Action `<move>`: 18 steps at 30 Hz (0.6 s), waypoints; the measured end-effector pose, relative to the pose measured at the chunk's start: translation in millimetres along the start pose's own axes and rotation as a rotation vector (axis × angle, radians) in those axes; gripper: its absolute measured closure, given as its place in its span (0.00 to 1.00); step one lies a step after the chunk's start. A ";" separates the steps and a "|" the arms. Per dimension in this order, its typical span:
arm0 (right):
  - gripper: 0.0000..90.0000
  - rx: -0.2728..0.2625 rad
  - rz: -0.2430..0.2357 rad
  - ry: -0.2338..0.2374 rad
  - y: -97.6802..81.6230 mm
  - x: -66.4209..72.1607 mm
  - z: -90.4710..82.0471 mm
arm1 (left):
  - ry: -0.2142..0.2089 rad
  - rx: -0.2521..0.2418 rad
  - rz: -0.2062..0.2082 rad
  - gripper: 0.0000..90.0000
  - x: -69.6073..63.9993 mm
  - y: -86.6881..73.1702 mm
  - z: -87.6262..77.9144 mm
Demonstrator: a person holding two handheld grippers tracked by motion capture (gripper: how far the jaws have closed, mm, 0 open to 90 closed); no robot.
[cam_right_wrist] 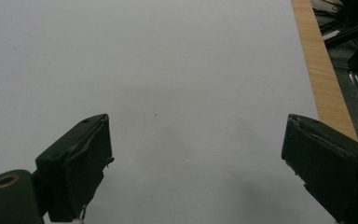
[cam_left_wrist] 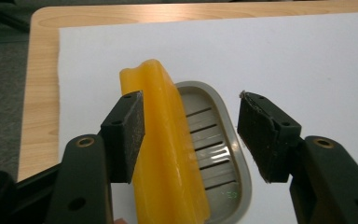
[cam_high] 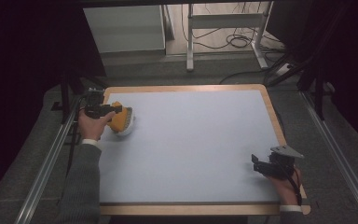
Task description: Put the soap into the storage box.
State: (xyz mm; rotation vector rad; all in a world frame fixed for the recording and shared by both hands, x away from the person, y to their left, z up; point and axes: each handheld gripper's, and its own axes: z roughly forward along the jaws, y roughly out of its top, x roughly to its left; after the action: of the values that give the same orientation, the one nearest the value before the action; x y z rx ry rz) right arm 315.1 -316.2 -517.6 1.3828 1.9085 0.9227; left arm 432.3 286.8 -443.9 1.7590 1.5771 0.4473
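Observation:
An orange bar of soap (cam_left_wrist: 165, 149) leans on its edge in a grey slotted soap dish (cam_left_wrist: 216, 154) at the table's far left (cam_high: 123, 120). My left gripper (cam_left_wrist: 191, 135) is open around them: the soap rests against the left jaw and the right jaw stands clear of the dish. In the high view the left gripper (cam_high: 116, 110) sits over the soap with a hand behind it. My right gripper (cam_right_wrist: 196, 158) is open above bare white surface, near the table's right front edge (cam_high: 257, 164).
A white mat (cam_high: 191, 140) covers the wooden table, whose light wood rim (cam_high: 275, 116) shows around it. Metal rails run along both sides of the table. A desk frame and cables stand on the floor beyond the far edge.

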 end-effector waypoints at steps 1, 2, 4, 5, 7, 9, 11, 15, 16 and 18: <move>0.09 0.000 0.000 0.000 0.0 0.1 0.0 | -0.034 0.002 0.009 0.46 -2.4 -1.1 -2.1; 0.09 0.001 -0.001 0.000 -0.1 0.2 0.2 | -0.048 0.005 0.015 0.45 -4.5 -1.9 -2.9; 0.09 -0.001 0.000 -0.001 -0.1 0.4 0.4 | -0.080 0.009 0.033 0.45 -8.3 -4.0 -4.3; 0.09 -0.001 -0.001 -0.001 0.0 0.5 0.3 | -0.092 0.007 0.045 0.45 -10.9 -5.3 -4.9; 0.09 0.000 -0.002 0.000 0.2 0.4 0.1 | -0.099 0.007 0.066 0.45 -13.6 -6.7 -5.8; 0.09 0.001 -0.002 -0.001 0.5 0.4 0.3 | -0.139 0.028 0.111 0.43 -21.5 -11.0 -6.5; 0.09 0.001 -0.002 0.000 0.7 0.6 0.5 | -0.151 0.033 0.124 0.42 -24.3 -12.8 -6.8; 0.09 0.000 -0.009 0.001 1.3 2.0 1.3 | -0.184 0.086 0.206 0.38 -38.9 -25.4 -7.8; 0.09 -0.001 -0.007 0.000 1.3 1.9 1.4 | -0.189 0.087 0.222 0.38 -41.8 -28.8 -8.2; 0.09 -0.002 -0.004 0.003 1.5 1.5 1.0 | -0.219 0.087 0.238 0.38 -46.7 -35.6 -8.2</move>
State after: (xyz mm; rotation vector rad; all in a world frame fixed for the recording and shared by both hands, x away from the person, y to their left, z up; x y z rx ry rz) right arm 316.3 -314.2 -517.1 1.3763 1.9112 0.9247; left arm 392.5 244.0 -453.9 1.9988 1.2573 0.2895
